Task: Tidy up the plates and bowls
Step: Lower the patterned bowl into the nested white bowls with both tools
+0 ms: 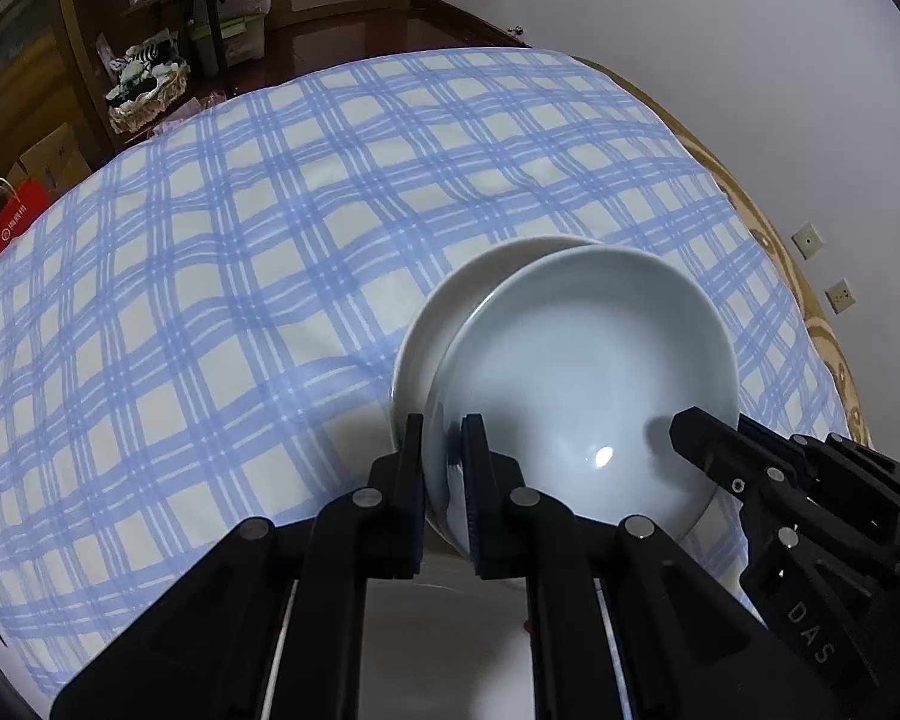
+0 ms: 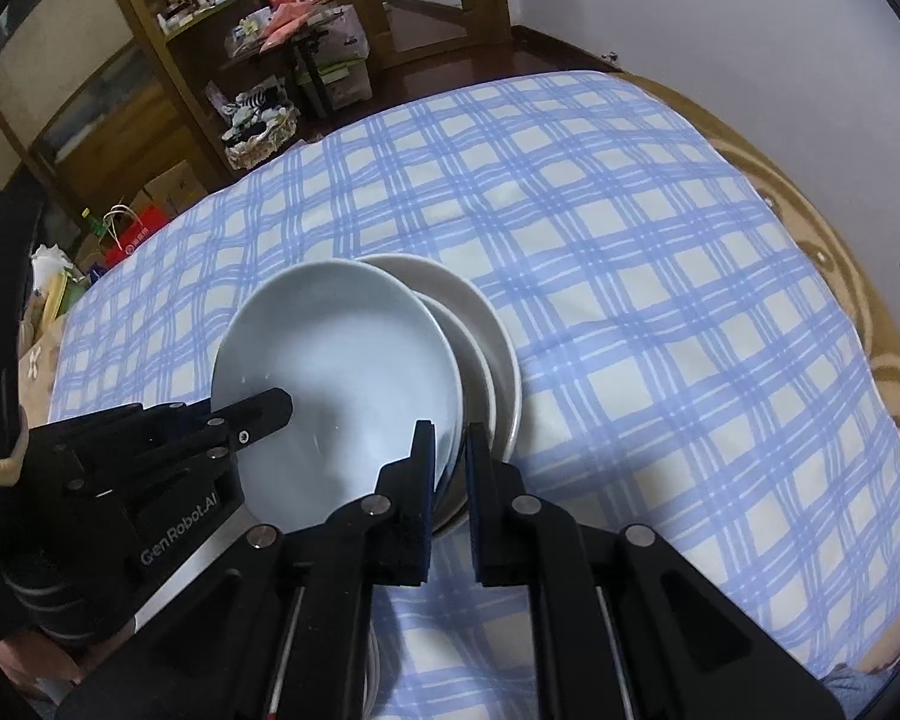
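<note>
we hold a pale blue-grey bowl (image 1: 582,372) between both sets of tongs. our left tongs (image 1: 444,468) are pinching its rim on one side, one finger inside the bowl and one outside, and our right tongs (image 2: 450,468) are pinching the opposite rim the same way. in each wrist view the other tool reaches in from the side, with one dark finger lying over the inside of the bowl.

the bowl sits tilted over a cream-white plate (image 2: 498,348), overlapping most of it, so that only a crescent of the plate shows beyond the bowl's rim. in the right wrist view a second pale rim shows between the two; we cannot tell whether the bowl rests on what is under it or hangs just above.

the dishes lie on a blue and white checked cloth (image 1: 210,276) that covers the surface, toward its near edge and well apart from the far edge. a patterned tan border (image 2: 870,324) shows past the cloth along the right edge, beside a white wall. past the far edge stand wooden shelves (image 2: 168,60) with clutter and a woven basket (image 1: 144,102) on the floor.
</note>
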Demonstrator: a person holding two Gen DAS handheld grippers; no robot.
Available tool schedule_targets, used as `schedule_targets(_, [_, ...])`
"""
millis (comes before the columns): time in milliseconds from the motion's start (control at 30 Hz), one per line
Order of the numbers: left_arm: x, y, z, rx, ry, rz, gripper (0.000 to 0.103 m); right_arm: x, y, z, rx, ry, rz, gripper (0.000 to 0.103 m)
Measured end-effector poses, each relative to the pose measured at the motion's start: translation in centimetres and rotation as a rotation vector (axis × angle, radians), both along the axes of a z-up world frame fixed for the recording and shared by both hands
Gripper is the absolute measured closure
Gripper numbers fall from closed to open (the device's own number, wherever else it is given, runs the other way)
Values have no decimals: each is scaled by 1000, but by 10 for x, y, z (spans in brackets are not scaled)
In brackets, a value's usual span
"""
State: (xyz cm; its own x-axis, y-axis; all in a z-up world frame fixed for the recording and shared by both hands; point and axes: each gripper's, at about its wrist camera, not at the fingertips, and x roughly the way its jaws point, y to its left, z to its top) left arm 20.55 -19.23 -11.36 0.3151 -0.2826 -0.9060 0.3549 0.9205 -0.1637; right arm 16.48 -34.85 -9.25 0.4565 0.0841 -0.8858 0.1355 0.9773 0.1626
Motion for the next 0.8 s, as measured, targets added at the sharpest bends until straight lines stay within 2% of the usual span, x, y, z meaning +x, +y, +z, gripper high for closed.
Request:
schedule_targets(400, [0,0,-2,2,4,-16,92,1,-8,1,21,-9,-18,90])
schedule_targets(567, [0,-3,8,11,-42,-25,92,1,-16,5,65,-22,-29,90])
schedule_targets(800, [3,1,20,27,-53,-22,88,-2,-20,11,82,-33,-21,90])
